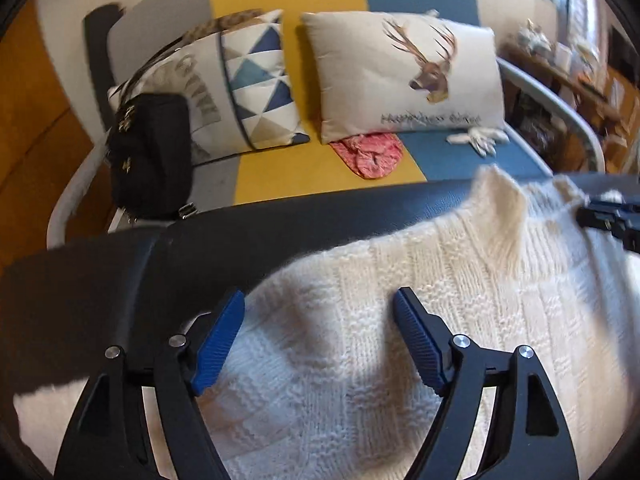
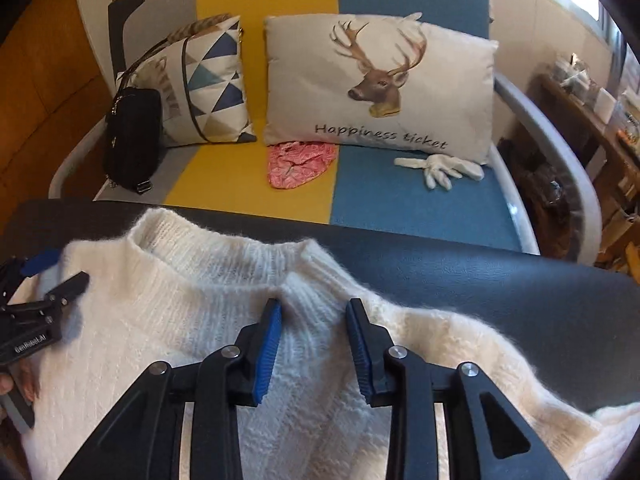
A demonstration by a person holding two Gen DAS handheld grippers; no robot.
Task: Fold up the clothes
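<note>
While the white sweater (image 2: pixel 168 320) lies spread on the dark table (image 2: pixel 500 292), both grippers hover low over its upper part. The left gripper (image 1: pixel 318 316) has its jaws wide apart, with only flat knit under the gap and nothing pinched. The right gripper (image 2: pixel 314 320) has its jaws partly apart; a ridge of knit just below the collar (image 2: pixel 224 248) stands between the pads (image 2: pixel 267 344), but whether they press on it cannot be told.

The likely trouble is a shallow or uneven pick. Because the knit is thick, fuzzy and loose, the left gripper could close on the top layer alone and leave the back layer on the table, so the fold would drag crooked. If the right gripper's hold is slack, the ridge could slip out when lifted. The ribbed pads might also snag the long fibres and pull a loop. The sweater's far edge lies close to the table's rim ahead of the grippers, so a forward tug could slide it off toward the sofa (image 2: pixel 400 200).

The sweater is soft, with blocks of raised stitch and a ribbed, rolled collar. The table looks smooth and leathery, offering little friction to hold the garment.
</note>
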